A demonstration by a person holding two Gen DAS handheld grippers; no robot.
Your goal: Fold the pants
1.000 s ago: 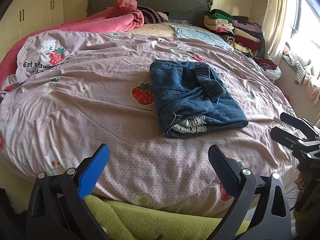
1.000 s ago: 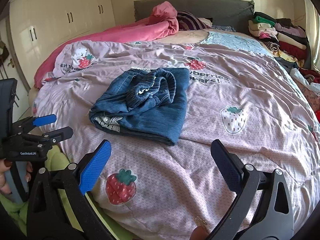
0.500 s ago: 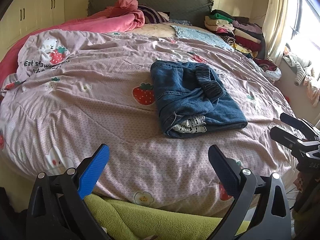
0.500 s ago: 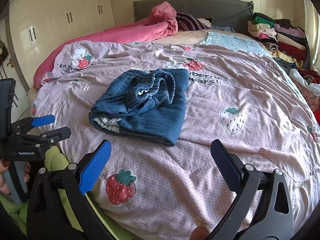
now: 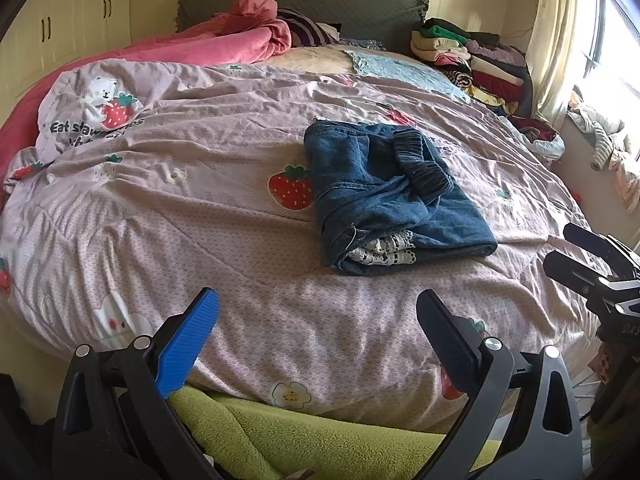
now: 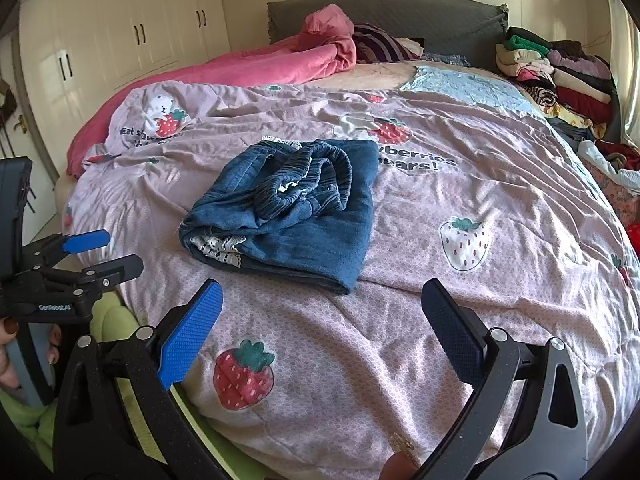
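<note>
Blue denim pants [image 5: 384, 196] lie folded into a compact bundle on the pink strawberry-print duvet [image 5: 180, 208], with the elastic waistband on top and white lace trim showing at the near end. They also show in the right wrist view [image 6: 296, 216]. My left gripper [image 5: 316, 308] is open and empty, held back over the bed's near edge. My right gripper [image 6: 320, 300] is open and empty, also short of the pants. Each gripper shows at the side of the other's view: the right one [image 5: 580, 256] and the left one [image 6: 100, 252].
A pink blanket [image 5: 240, 36] is heaped by the grey headboard [image 5: 320, 4]. A stack of folded clothes [image 5: 472, 56] sits at the far right. A green blanket [image 5: 304, 436] hangs at the bed's near edge. White wardrobes [image 6: 120, 40] stand to the left.
Almost nothing. Both grippers stay open and drift only slightly; the folded pants lie still.
</note>
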